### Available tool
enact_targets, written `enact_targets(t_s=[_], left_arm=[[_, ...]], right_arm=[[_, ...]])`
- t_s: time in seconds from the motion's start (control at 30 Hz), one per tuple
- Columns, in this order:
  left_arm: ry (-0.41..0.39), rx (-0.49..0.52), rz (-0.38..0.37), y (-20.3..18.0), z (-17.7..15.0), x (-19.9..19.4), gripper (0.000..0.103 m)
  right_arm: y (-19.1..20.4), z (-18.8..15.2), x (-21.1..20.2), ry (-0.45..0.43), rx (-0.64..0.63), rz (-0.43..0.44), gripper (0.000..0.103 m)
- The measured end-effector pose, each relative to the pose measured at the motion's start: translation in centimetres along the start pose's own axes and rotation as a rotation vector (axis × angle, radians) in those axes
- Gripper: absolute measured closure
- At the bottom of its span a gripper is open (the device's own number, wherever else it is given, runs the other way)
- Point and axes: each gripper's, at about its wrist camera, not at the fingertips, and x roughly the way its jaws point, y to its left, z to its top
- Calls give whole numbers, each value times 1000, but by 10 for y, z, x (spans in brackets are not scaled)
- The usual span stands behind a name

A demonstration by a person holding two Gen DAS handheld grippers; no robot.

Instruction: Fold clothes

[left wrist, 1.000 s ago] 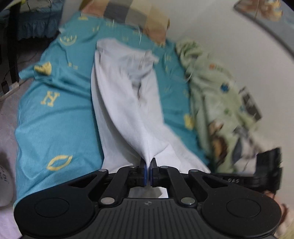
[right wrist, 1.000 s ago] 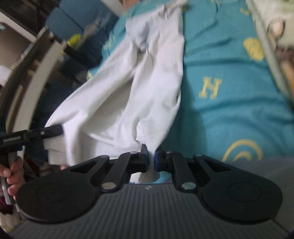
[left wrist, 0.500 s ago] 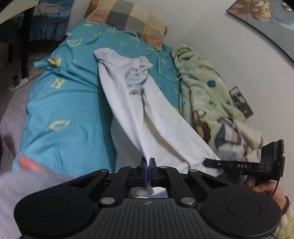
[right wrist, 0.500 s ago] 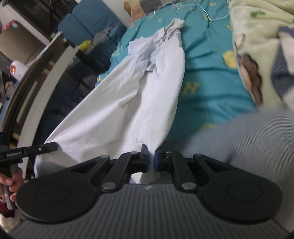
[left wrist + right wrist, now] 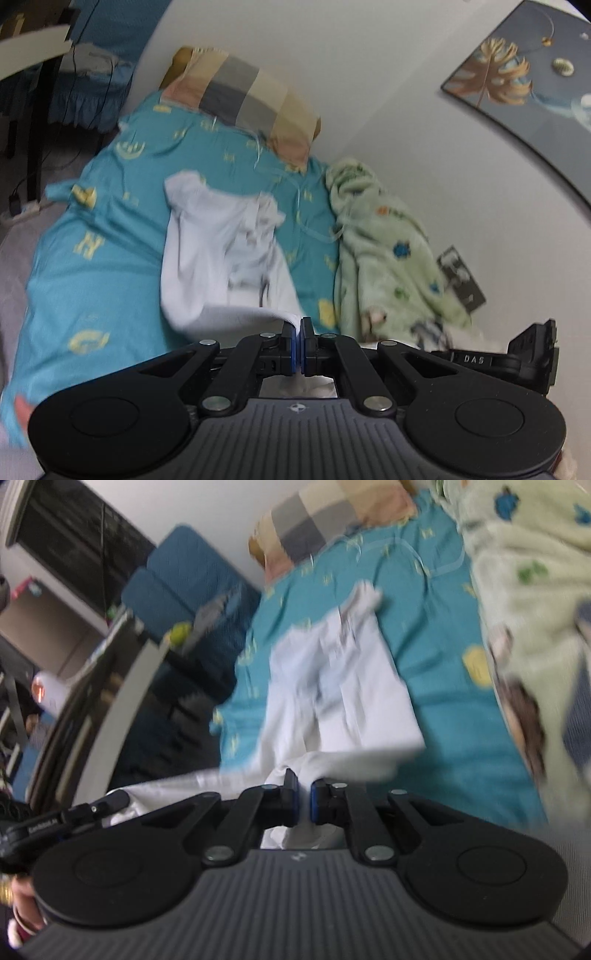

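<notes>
Left wrist view: bed [image 5: 110, 236], then white garment [image 5: 207, 258] lying doubled over on it, stretched long half a second ago; fold under way. Left tongs [image 5: 298, 325] and right tongs [image 5: 303, 797] each pinch its near hem

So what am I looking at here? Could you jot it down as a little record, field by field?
setting: bed with a teal sheet
garment: white garment, far end on the sheet, near edge lifted
left gripper: shut on the garment's edge
right gripper: fingers slightly apart, white cloth between them
pillow: checked pillow at the head of the bed
blanket: green patterned blanket along the wall
image quality: motion-blurred
</notes>
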Motion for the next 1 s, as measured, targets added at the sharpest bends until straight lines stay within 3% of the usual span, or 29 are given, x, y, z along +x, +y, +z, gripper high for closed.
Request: enact_targets(t_s=[0.2,0.37,0.6,0.7,0.87,0.93,1.0], left_arm=[[-98,-48,27,29,75,76,101],[-136,-108,90,87,113,152,101],[-116,-203,113,170,111,249,101],[-97,-244,84,185,110,278,101],[-43,-188,61,179,108,302,100],[-11,-159,60,173,104,307,96],[20,-130,59,168,100,311,64]], right_arm=[[-25,72,68,-82,87,-6,93],[-66,106,140,-111,166,-51,93],[-110,123,232,-97,154,-130,93],[-113,124,253,-90,126,-150,93],[-113,124,271,-90,81,-156,92],[-117,123,273,-85,85,-147,91],[-117,123,267,-84,106,-135,90]])
